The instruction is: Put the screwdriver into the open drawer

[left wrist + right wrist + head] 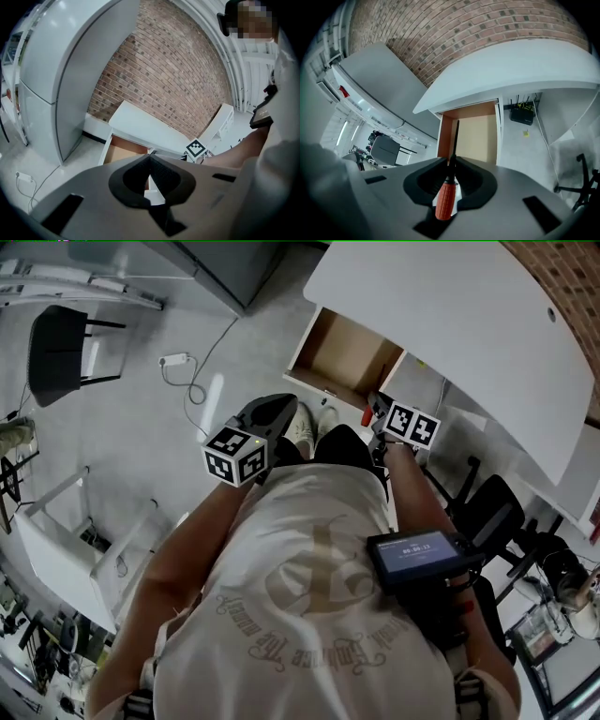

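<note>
The screwdriver (446, 199) has an orange ribbed handle and a black shaft that points at the open drawer (474, 133). My right gripper (452, 161) is shut on the shaft just above the handle. In the head view the right gripper (377, 411) hangs close in front of the wood-lined drawer (342, 357) under the white desk (450, 315), and the screwdriver's handle (367, 415) shows red beside it. My left gripper (281, 411) is shut and holds nothing. It hangs left of the right one, short of the drawer (123, 152); its fingertips (148, 161) touch.
A black chair (58, 352) and a power strip with its cable (174, 360) are on the floor at the left. White shelving (56, 554) stands at the lower left. An office chair (492, 507) is at the right. A router (522, 114) sits under the desk.
</note>
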A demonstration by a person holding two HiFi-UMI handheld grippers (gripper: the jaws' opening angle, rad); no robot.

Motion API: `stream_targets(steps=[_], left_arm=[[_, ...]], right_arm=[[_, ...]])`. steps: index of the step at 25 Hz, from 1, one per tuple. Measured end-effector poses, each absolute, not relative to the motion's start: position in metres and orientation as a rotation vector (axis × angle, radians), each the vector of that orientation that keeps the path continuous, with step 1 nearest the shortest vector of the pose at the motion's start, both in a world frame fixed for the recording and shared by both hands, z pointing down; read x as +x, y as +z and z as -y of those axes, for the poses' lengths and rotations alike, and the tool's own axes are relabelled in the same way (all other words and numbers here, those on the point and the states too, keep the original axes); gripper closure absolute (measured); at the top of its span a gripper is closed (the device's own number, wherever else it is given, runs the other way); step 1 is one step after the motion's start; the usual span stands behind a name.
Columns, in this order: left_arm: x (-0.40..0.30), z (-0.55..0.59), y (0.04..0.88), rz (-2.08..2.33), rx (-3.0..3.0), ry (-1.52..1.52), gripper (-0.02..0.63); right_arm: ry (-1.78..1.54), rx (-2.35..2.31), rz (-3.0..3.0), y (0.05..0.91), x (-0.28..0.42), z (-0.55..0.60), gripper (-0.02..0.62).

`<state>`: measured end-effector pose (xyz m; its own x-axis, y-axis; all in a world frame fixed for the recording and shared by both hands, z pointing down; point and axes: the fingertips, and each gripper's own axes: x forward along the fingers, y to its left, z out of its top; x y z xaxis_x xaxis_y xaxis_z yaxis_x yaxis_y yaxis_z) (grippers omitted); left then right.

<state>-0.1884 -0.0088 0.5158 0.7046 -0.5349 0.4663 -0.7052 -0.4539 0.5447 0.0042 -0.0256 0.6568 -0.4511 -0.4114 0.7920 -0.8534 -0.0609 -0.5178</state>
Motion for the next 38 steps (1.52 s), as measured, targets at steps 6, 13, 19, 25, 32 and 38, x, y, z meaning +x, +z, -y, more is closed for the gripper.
stream_targets(steps=[6,13,19,25,32,38], left_arm=[[-0.171,0.016,0.539,0.929,2.141,0.316,0.588],[-0.164,0.015,0.550,0.939,2.115,0.338,0.588],[-0.153,0.001,0.550,0.942,2.103,0.335,0.586],[-0.153,0.006,0.583,0.945,2.050,0.369,0.588],[-0.159,0.021,0.623,0.974,1.968,0.363,0.588],[-0.168,0.023,0.643,1.022,1.920,0.328,0.588]], right_arm=[[1.558,1.334,1.795,0.681,0.006,0.031,0.528],[1.567,1.306,1.791,0.689,-0.002,0.033,0.528],[1.582,1.296,1.796,0.690,0.000,0.028,0.526],[1.631,1.254,1.766,0.726,-0.009,0.048,0.528],[1.632,1.254,1.697,0.781,-0.015,0.082,0.528],[1.614,1.262,1.664,0.818,-0.020,0.103,0.528]])
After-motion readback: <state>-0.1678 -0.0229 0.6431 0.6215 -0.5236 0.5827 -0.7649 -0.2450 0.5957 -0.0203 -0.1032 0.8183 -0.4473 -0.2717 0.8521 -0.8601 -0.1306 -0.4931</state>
